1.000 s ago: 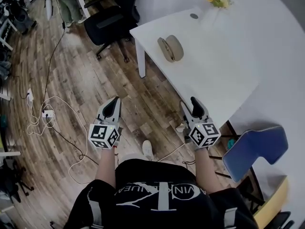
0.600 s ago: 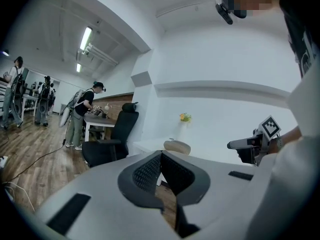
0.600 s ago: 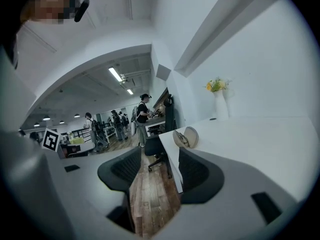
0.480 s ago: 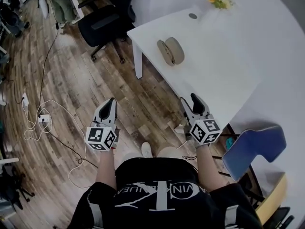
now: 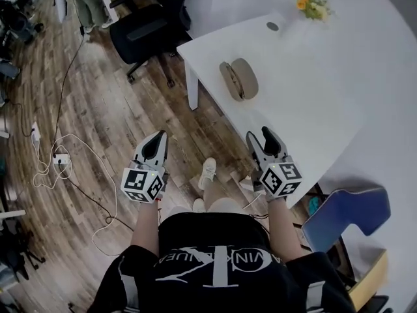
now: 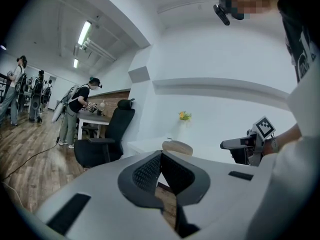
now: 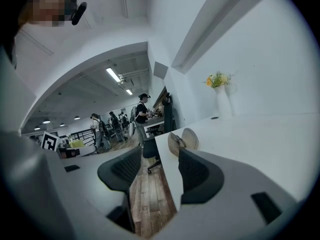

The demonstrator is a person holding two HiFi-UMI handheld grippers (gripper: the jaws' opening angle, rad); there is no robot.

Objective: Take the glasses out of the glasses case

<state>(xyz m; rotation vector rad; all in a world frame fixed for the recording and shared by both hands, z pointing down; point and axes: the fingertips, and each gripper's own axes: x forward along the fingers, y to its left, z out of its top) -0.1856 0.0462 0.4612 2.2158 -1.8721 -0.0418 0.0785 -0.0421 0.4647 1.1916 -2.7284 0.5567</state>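
The beige oval glasses case (image 5: pixel 238 79) lies near the left edge of the white table (image 5: pixel 313 103); its two shells show side by side. It also shows far ahead in the left gripper view (image 6: pixel 177 147) and the right gripper view (image 7: pixel 182 140). My left gripper (image 5: pixel 159 137) is held over the wooden floor, well short of the table, its jaws shut (image 6: pixel 160 155) on nothing. My right gripper (image 5: pixel 258 135) is held beside the table's near edge with its jaws open (image 7: pixel 160 154) and empty. Neither gripper touches the case.
A vase of yellow flowers (image 5: pixel 313 5) stands at the table's far side by a round grommet (image 5: pixel 272 26). A black office chair (image 5: pixel 146 34) is left of the table, a blue chair (image 5: pixel 345 214) at right. Cables (image 5: pixel 58 158) trail across the floor. People stand at a far desk (image 6: pixel 75 114).
The person has stepped forward: a white shoe now shows between the grippers and the table sits slightly nearer. Both grippers keep their pose and jaw states.
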